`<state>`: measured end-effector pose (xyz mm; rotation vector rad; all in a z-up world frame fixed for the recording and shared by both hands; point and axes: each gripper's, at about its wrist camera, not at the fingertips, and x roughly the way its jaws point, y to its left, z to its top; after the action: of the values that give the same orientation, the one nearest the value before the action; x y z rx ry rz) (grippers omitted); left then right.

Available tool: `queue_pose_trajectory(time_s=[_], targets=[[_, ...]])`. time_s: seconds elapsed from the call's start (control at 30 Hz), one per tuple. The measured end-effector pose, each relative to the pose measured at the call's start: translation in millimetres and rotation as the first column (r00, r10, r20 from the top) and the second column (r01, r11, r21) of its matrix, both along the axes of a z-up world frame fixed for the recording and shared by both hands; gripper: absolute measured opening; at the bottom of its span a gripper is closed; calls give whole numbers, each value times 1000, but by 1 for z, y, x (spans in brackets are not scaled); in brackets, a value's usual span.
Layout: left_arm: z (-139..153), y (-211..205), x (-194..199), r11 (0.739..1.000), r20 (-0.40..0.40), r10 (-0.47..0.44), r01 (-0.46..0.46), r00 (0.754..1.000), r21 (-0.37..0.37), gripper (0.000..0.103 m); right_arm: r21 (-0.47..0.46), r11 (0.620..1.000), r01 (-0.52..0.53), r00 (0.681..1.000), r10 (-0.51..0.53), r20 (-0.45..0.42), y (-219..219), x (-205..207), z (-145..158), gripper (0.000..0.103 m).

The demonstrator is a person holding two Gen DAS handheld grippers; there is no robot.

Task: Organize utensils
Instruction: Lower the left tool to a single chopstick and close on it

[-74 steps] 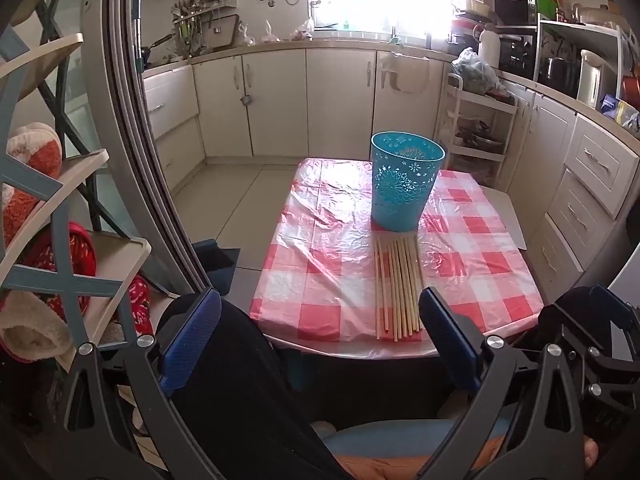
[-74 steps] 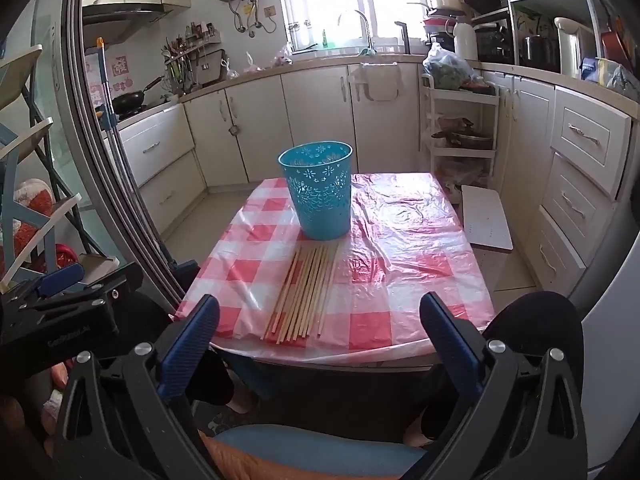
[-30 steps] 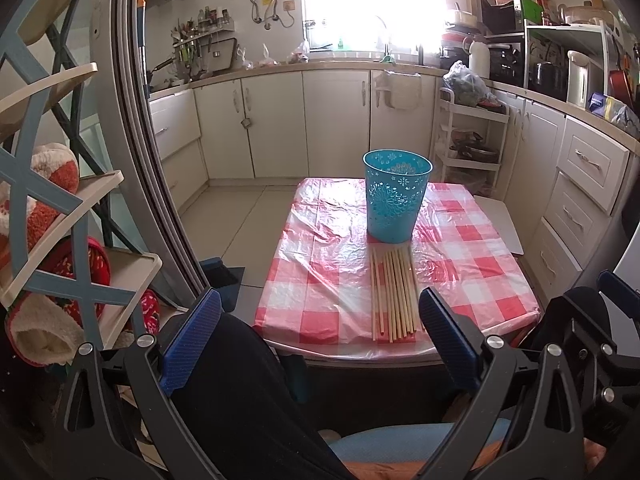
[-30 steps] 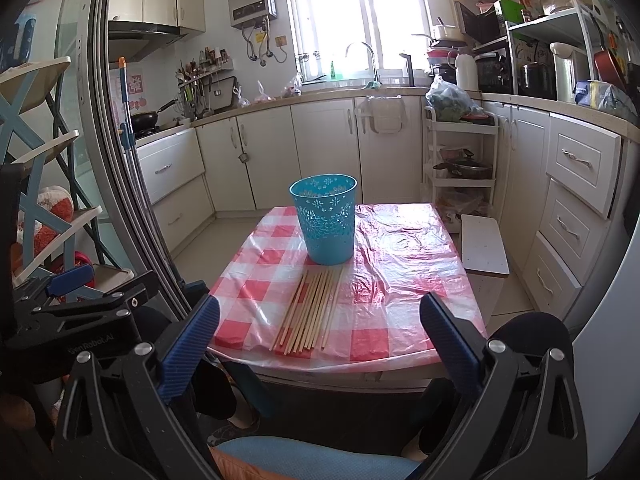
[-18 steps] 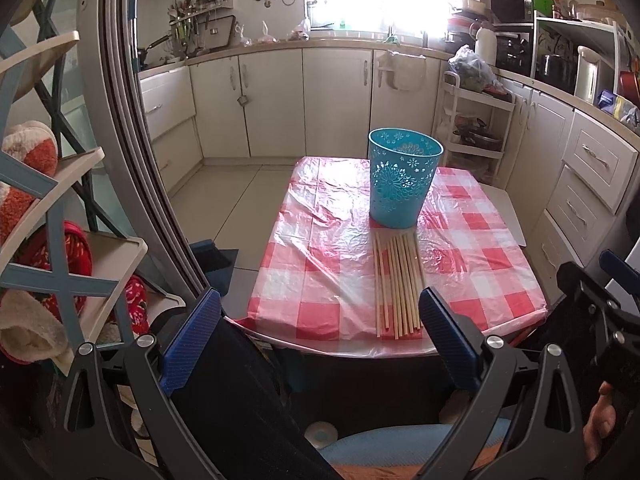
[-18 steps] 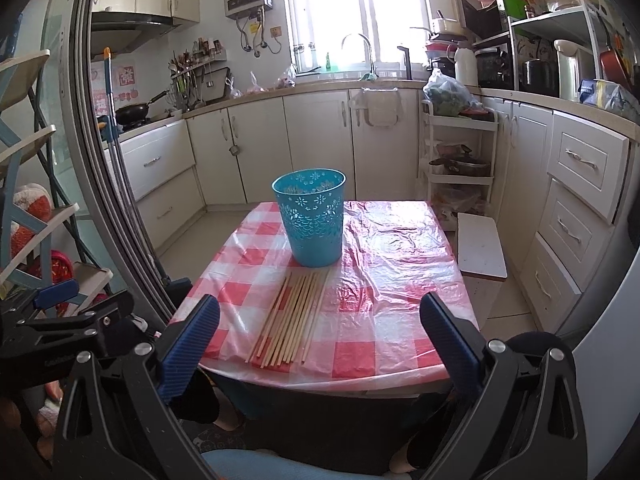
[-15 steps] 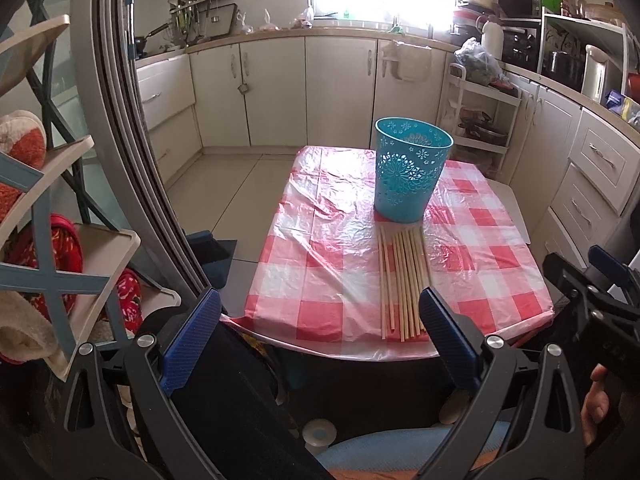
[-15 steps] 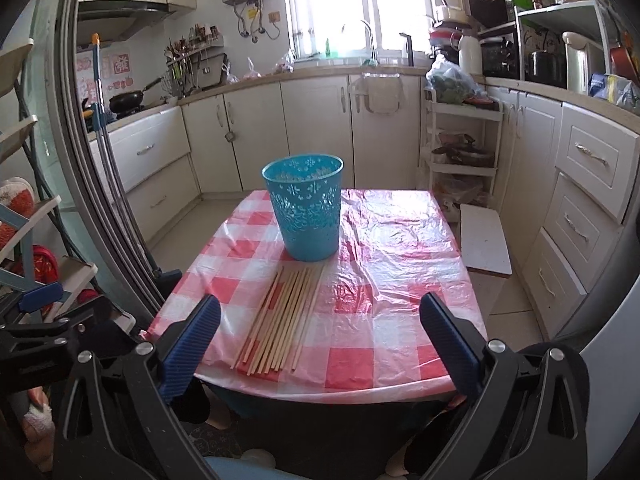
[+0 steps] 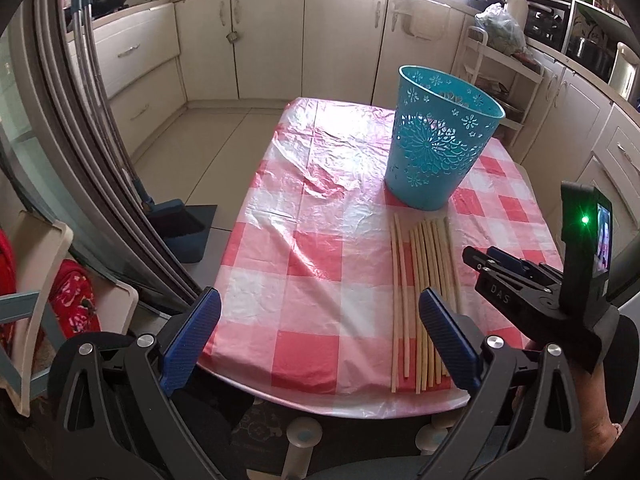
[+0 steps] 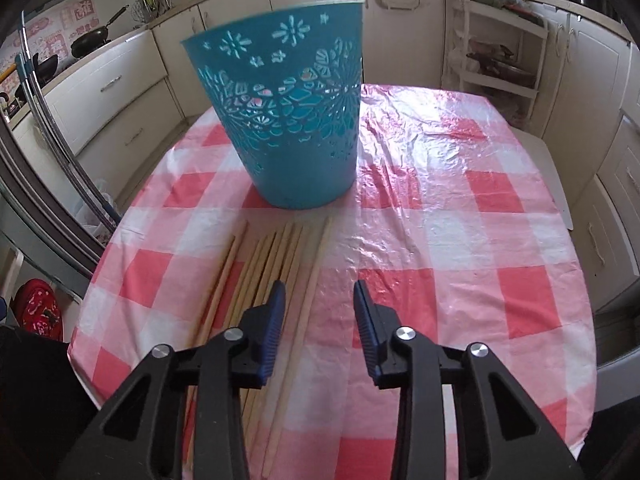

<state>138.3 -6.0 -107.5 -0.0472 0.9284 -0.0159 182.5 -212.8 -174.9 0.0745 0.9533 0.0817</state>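
Several long wooden chopsticks (image 9: 420, 296) lie side by side on the red-and-white checked tablecloth, just in front of an upright teal openwork basket (image 9: 436, 136). My right gripper (image 10: 318, 320) is partly open, low over the table, straddling the rightmost chopstick (image 10: 308, 300) without holding it; the basket (image 10: 284, 112) stands close ahead. It also shows in the left wrist view (image 9: 500, 276), right of the chopsticks. My left gripper (image 9: 320, 336) is wide open and empty near the table's front edge.
The table (image 9: 320, 208) is small, with its front edge close to me. Kitchen cabinets (image 9: 276, 40) line the back and right. A white shelf cart (image 10: 500, 52) stands behind the table. A dustpan (image 9: 180, 232) and sliding-door frame are on the left.
Both grippers have moved forward and down toward the table. The right gripper has narrowed from wide open and now sits over the rightmost chopstick.
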Motion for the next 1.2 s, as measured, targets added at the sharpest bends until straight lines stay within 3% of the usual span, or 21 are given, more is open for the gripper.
queue_pose_trajectory(time_s=[0.2,0.3,0.47,0.63,0.8,1.13,1.2], targets=[[-31,-17,40,1000,-69,-14,14,998,10,95,-32,999,-5,999,4,-45,-1,24,-20,25],[-44,-29,57,999,-96,-23,27,995,33,95,-41,999,-18,999,17,-27,-4,25,-20,22],[-72,-44,83,996,-153,-28,40,988,78,95,-55,994,-94,994,92,-52,-6,31,-18,8],[-90,-49,100,994,-184,-12,32,983,105,95,-11,985,-174,979,172,-111,-19,37,-17,7],[-96,-54,109,991,-193,-18,42,981,124,95,68,986,-154,982,160,-98,-24,34,-22,7],[-103,-63,118,983,-167,-29,58,986,171,95,112,981,-159,982,169,-85,-26,32,-22,7],[-102,-66,120,981,-157,-38,66,987,180,91,119,981,-156,982,166,-85,-26,33,-22,7]])
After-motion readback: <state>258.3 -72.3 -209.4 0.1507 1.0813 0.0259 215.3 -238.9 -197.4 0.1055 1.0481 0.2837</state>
